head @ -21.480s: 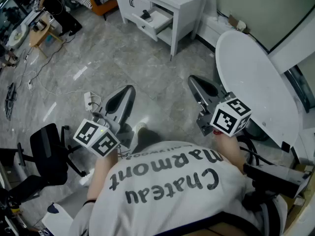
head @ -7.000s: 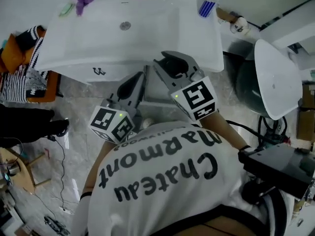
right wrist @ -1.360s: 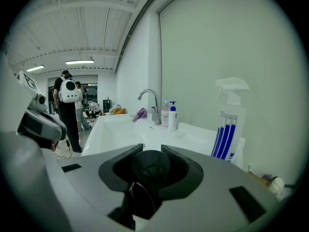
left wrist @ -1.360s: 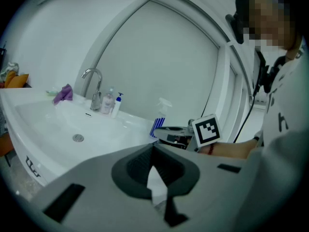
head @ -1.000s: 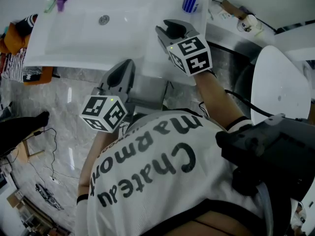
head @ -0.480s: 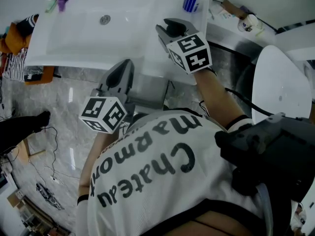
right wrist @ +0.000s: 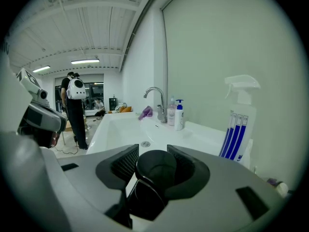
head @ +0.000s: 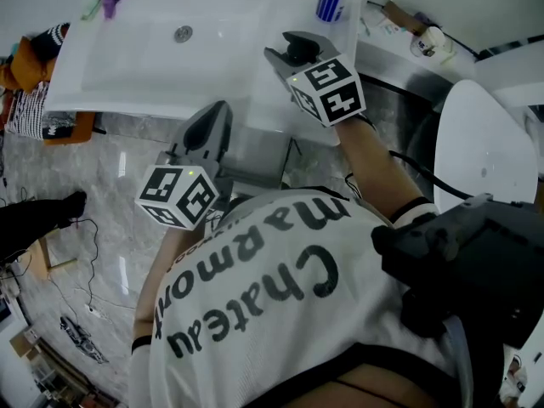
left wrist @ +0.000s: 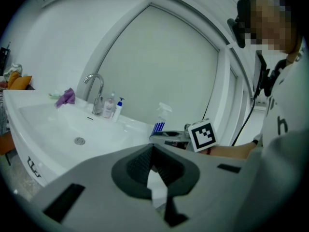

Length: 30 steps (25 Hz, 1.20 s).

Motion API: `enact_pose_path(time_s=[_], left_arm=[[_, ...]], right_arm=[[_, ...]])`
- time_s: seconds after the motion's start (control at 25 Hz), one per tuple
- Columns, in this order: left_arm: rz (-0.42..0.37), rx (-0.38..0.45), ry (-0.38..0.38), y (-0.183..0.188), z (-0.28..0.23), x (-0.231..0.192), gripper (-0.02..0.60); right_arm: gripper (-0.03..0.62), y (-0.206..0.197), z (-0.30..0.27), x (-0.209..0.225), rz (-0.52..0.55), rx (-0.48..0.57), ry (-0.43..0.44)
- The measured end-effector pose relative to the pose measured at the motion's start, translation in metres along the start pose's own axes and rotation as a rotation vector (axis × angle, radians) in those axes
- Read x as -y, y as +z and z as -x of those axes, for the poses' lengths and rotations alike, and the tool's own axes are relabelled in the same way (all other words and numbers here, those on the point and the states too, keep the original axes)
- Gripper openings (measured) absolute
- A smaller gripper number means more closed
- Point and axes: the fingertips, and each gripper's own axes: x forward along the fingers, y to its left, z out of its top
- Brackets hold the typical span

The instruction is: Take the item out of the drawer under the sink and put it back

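My right claw [head: 293,48] has just been opening. Its jaws now stand apart around the black round item [right wrist: 155,170], over the white desk [head: 272,109], right of the basin [head: 161,53] and near the spray bottle [head: 330,2]. My left claw [head: 219,113] is closed and empty, nearer, off the desk's edge.

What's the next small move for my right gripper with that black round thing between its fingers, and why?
Probably draw the right gripper straight back off the black round item. Its fingers have just been opening with the item between them, and a gap shows on one side, so it looks released onto the white counter beside the sink.
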Motion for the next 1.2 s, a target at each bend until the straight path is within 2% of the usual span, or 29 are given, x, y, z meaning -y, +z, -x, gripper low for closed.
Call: enact_pose_path(time_s=[0.36,0.52,1.2], left_arm=[[0.006,0.012,0.015,0.003,0.006,0.001,0.009],[0.009,0.009,0.02,0.004,0.008,-0.001,0.009],[0.019,0.027,-0.013,0.003,0.018,-0.008,0.009]], right_arm=[[0.178,0.0,-0.001,0.0,0.014,-0.009,-0.007],[0.202,0.0,-0.002,0.001,0.014,-0.007,-0.025],[0.227,0.011,0.014,0.011,-0.034,0.034,-0.136]])
